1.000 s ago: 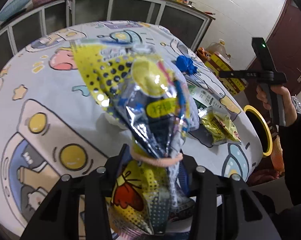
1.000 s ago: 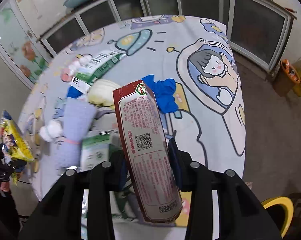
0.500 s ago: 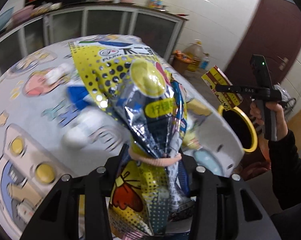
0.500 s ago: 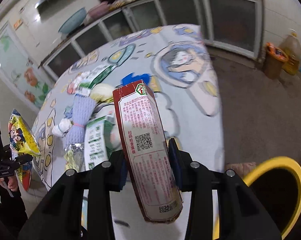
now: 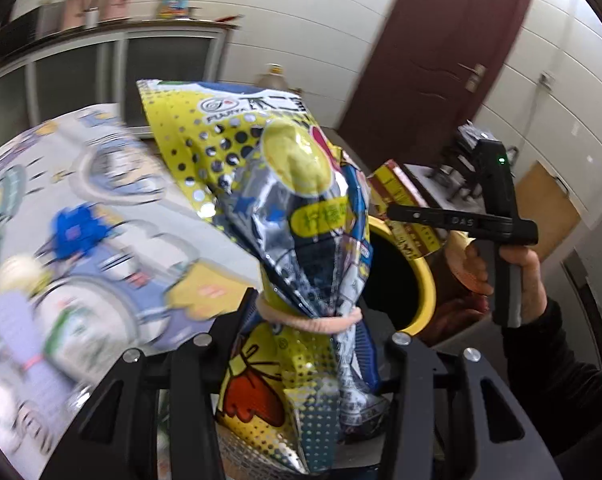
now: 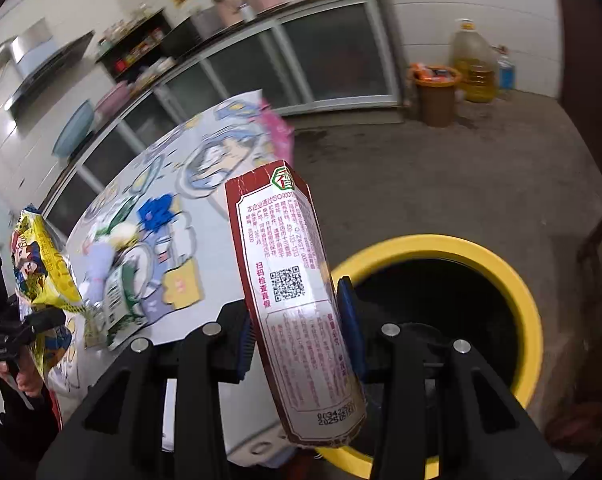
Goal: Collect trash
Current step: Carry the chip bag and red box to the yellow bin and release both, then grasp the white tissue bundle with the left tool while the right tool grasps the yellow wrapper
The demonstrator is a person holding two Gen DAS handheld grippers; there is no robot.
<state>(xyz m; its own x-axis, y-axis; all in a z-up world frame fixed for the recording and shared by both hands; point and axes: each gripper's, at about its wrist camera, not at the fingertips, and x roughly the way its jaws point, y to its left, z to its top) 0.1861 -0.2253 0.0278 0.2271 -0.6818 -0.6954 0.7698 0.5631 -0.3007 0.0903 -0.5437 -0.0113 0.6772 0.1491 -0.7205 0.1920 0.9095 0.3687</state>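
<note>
My left gripper (image 5: 305,320) is shut on a yellow and silver snack bag (image 5: 285,200) tied with a rubber band, held up beside the table edge. My right gripper (image 6: 297,320) is shut on a red and white carton (image 6: 289,292) and holds it next to the yellow-rimmed trash bin (image 6: 513,280). In the left wrist view the bin (image 5: 421,280) sits just behind the bag, with the right gripper (image 5: 393,212) and its carton (image 5: 405,208) above it. The left gripper with the bag also shows in the right wrist view (image 6: 41,256).
The round table with a cartoon cloth (image 6: 205,184) carries a blue crumpled piece (image 6: 155,212), a lilac cloth roll (image 6: 101,260) and a green and white packet (image 6: 119,292). A brown bin (image 6: 437,96) and oil jugs (image 6: 473,68) stand by the cabinets. A dark red door (image 5: 441,60) is behind.
Both grippers have swung away from the table toward the yellow-rimmed bin, each still holding its item. The bin now fills the right side of the right wrist view.
</note>
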